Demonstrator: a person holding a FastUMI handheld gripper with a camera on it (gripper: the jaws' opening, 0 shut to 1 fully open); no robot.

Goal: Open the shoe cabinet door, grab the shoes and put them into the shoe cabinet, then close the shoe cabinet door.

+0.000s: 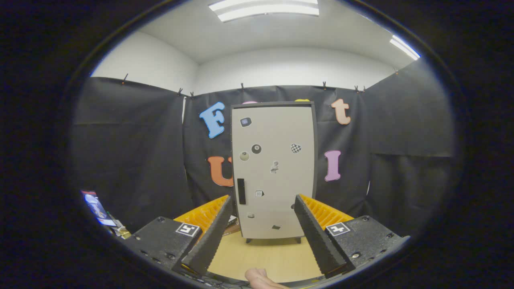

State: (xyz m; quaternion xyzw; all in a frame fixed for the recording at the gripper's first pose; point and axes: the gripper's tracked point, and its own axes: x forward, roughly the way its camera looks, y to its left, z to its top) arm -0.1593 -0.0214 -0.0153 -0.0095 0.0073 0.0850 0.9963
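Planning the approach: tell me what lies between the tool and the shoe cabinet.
Bare wooden tabletop in the gripper view; the open tool is short of the closed shoe cabinet with its dark handle.

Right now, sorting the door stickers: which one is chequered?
The heart-shaped sticker on the closed cabinet door, right of the round black one; open claw short of it.

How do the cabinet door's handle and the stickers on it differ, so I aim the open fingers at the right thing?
The handle is a tall, narrow black bar at the cabinet door's edge on the side of the left finger; the stickers are small, round or irregular patches scattered across the panel. The handle is single and plain black; the stickers are several and vary in pattern. Both sit on the closed door, beyond the open gripper, untouched.
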